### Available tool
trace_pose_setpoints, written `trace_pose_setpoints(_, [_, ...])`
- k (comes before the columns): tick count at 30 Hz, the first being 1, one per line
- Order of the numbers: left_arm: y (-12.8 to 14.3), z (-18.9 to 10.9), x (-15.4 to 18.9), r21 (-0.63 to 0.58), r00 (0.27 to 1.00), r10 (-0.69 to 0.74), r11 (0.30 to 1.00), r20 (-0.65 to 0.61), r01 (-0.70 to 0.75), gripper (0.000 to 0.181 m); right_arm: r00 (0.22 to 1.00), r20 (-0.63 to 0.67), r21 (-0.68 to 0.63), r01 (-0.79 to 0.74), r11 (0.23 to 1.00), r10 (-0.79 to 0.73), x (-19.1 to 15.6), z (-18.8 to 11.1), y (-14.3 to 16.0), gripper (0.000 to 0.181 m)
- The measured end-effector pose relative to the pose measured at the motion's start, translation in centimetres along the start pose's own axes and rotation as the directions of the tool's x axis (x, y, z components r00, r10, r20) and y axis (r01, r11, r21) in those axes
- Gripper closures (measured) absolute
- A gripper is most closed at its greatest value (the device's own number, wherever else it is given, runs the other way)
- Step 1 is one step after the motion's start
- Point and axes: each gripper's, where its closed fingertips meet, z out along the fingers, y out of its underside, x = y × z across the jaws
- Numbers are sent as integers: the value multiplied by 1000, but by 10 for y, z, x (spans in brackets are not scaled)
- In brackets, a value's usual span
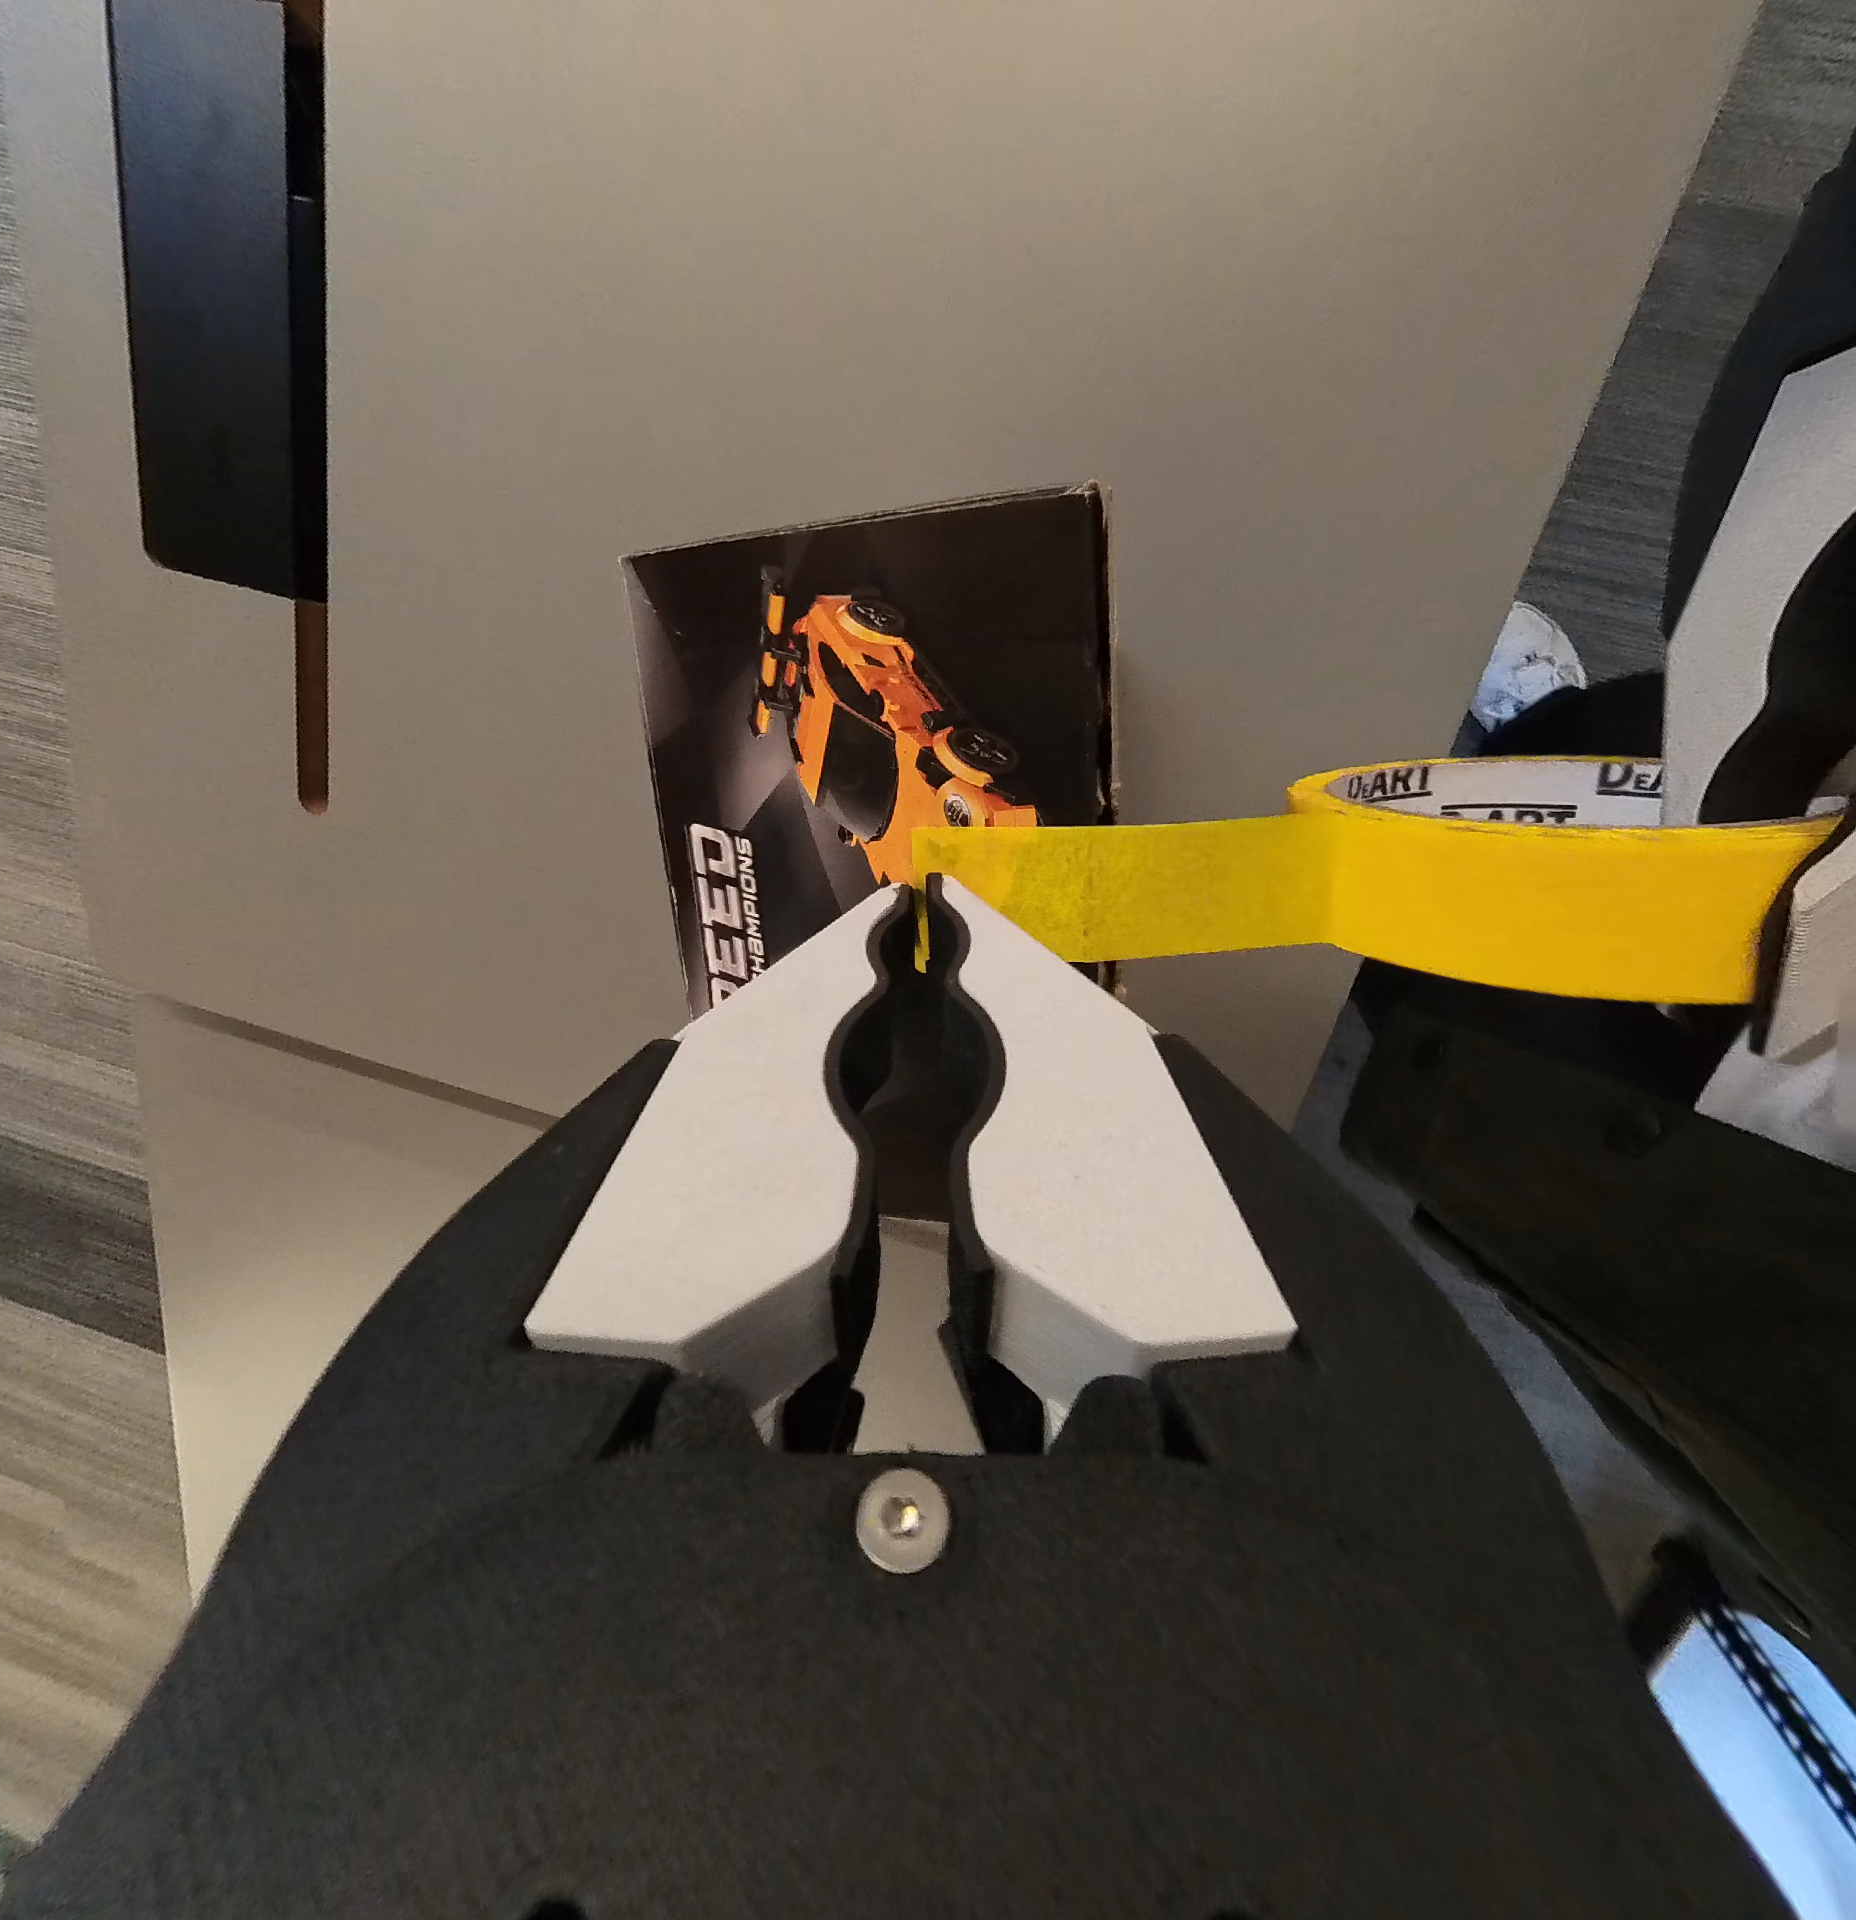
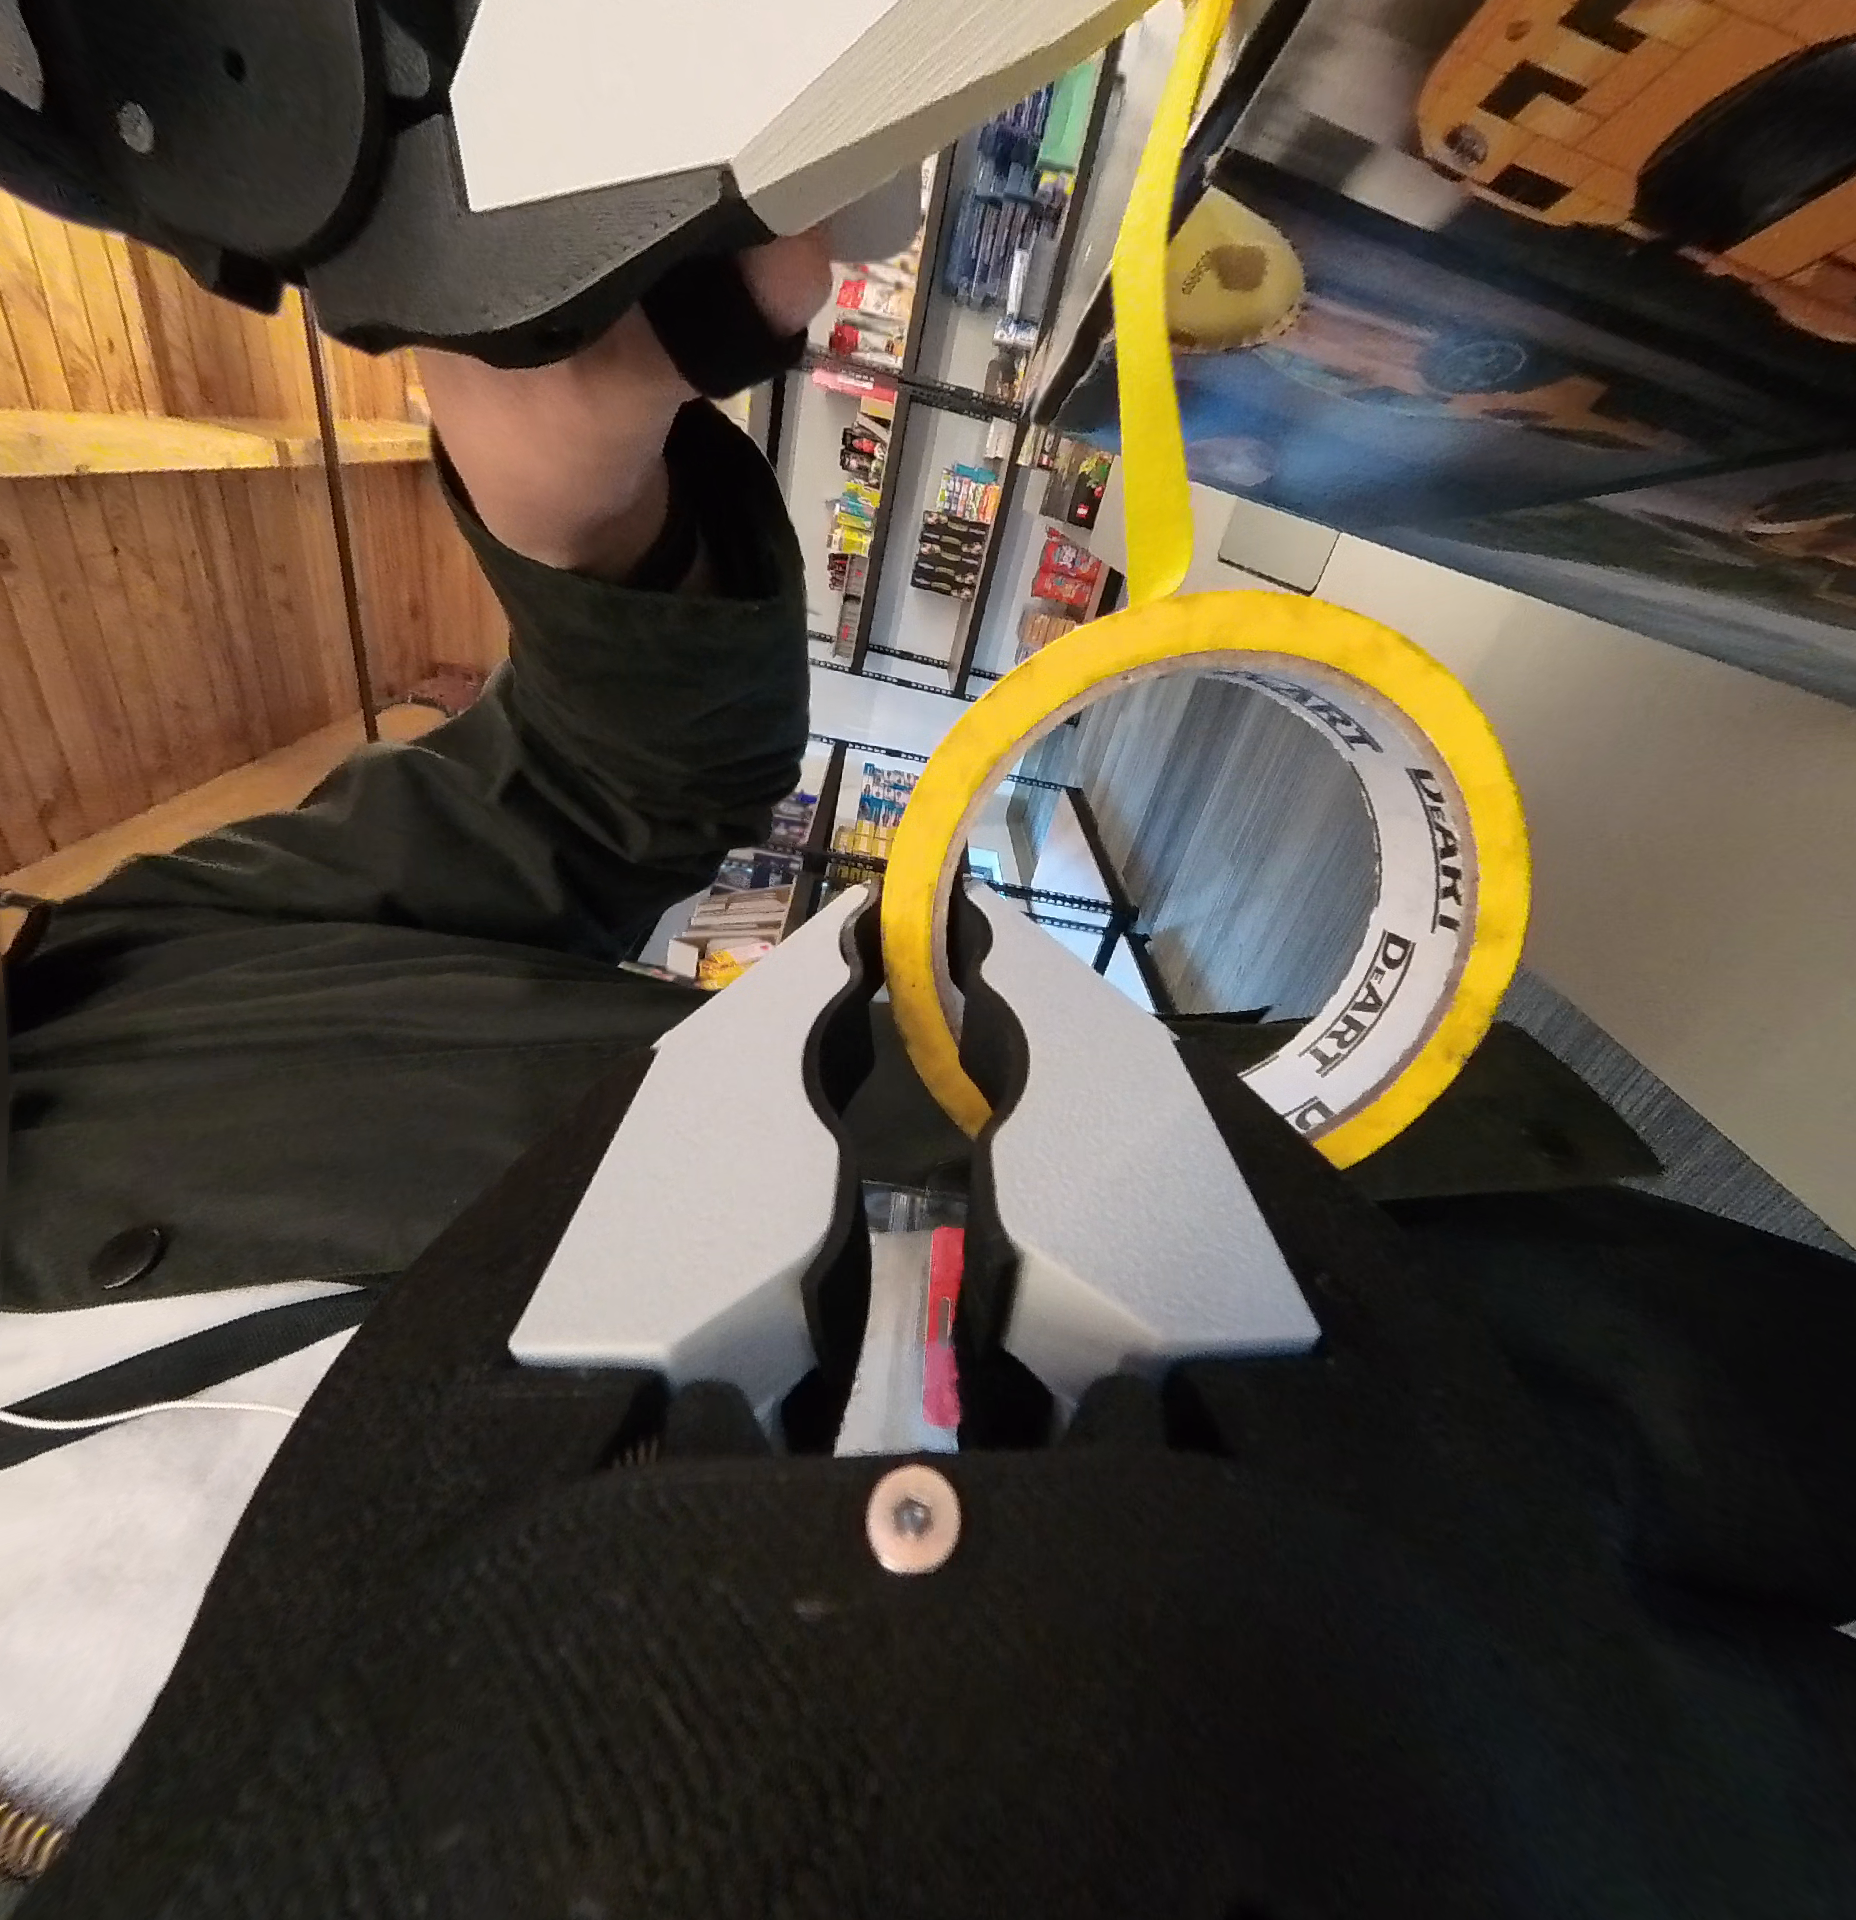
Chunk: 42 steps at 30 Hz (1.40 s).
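Yellow masking tape roll (image 2: 1204, 883) hangs in the air just right of a black toy-car box (image 1: 872, 748), which stands upright against a beige panel (image 1: 903, 260). The right gripper (image 2: 919, 914) has its jaws pressed onto the roll's rim, one finger inside the ring and one outside. A pulled-out strip of tape (image 1: 1121, 888) runs from the roll across the front of the box to the left gripper (image 1: 919, 899), whose jaws pinch the strip's free end edge-on.
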Motion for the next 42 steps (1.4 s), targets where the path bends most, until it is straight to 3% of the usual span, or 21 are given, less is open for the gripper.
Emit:
trace_pose_setpoints(11, [-1,-1,-5,27,995,20,999,96,-22,179,1000,-5,-22,4,1000,-4,3,2,-3,171])
trace_pose_setpoints(13, [-3,-7,-23,37,978,26,999,205,-34,128,1000,-9,-27,0,1000,-1,4,3,-3,171])
trace_pose_setpoints(14, [-1,-7,-26,24,977,20,999,210,-26,123,1000,-12,-30,-1,1000,0,5,3,-3,171])
trace_pose_setpoints(21, [3,-7,-40,51,979,-59,997,193,50,108,1000,-12,-28,-6,1000,6,8,3,-5,171])
trace_pose_setpoints(24, [6,-15,-54,104,972,-140,987,188,122,112,1000,-13,-23,-9,1000,9,9,1,-7,171])
trace_pose_setpoints(29, [-10,-48,-57,341,947,-322,891,7,300,130,1000,-14,-18,-11,1000,10,11,1,-10,171])
trace_pose_setpoints(30, [-15,-58,-50,387,936,-343,855,-76,345,149,1000,-15,-19,-10,1000,10,12,2,-10,171])
trace_pose_setpoints(31, [-21,-67,-36,413,925,-334,828,-181,380,181,1000,-16,-21,-9,1000,9,12,2,-10,171])
trace_pose_setpoints(32, [-24,-73,-22,417,904,-326,806,-277,419,181,1000,-18,-23,-8,1000,8,13,2,-10,171])
trace_pose_setpoints(35, [-24,-70,20,318,781,-331,776,-531,545,181,1000,-16,-20,-9,1000,9,13,2,-11,172])
trace_pose_setpoints(38, [-19,-46,28,213,663,-413,726,-624,654,181,1000,-14,-19,-8,1000,8,14,2,-12,171])
trace_pose_setpoints(41, [-23,-36,25,108,478,-475,616,-739,780,181,1000,-16,-18,-4,1000,3,14,2,-12,172])
trace_pose_setpoints(42, [-21,-31,23,94,466,-488,609,-738,787,181,1000,-16,-15,-2,1000,2,14,2,-12,171])
